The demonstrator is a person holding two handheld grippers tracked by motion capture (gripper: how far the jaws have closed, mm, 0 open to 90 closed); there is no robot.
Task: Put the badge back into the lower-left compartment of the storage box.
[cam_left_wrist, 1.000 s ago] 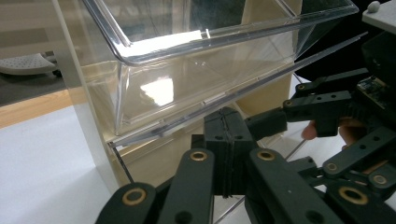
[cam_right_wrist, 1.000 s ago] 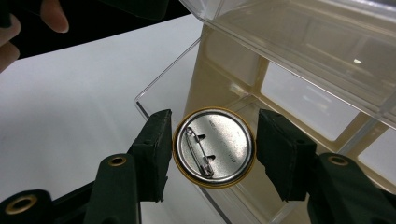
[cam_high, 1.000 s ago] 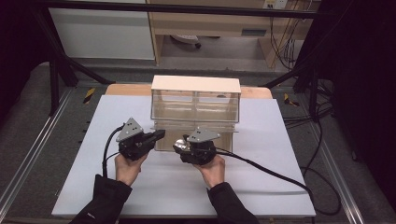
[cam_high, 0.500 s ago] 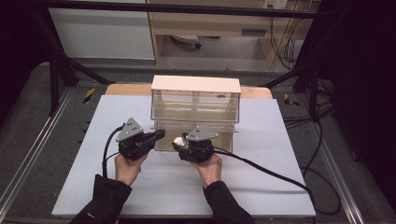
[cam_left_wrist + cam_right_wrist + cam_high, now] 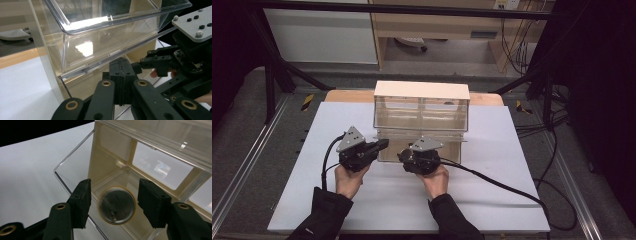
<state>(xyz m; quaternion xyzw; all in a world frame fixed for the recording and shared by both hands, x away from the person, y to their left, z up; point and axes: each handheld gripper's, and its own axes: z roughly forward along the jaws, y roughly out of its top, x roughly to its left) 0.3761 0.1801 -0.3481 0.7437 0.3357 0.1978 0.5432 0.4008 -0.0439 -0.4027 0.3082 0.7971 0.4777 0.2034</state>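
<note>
Round metal disc (image 5: 117, 205) in the clear drawer (image 5: 75, 167), between the right hand-held gripper's (image 5: 113, 202) wide-spread jaws.

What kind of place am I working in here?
Likely a lab or data-recording workstation: a white table inside a metal frame, loose cables on the floor, and a clear drawer unit set up as a prop.

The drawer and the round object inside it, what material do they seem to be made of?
The drawer looks like clear, glossy plastic, perhaps acrylic: the white table shows through its walls, and its edges catch bright highlights. The round object looks like dull grey metal with a brassy rim, maybe a tin or lid; it is blurred, so this is uncertain.
</note>
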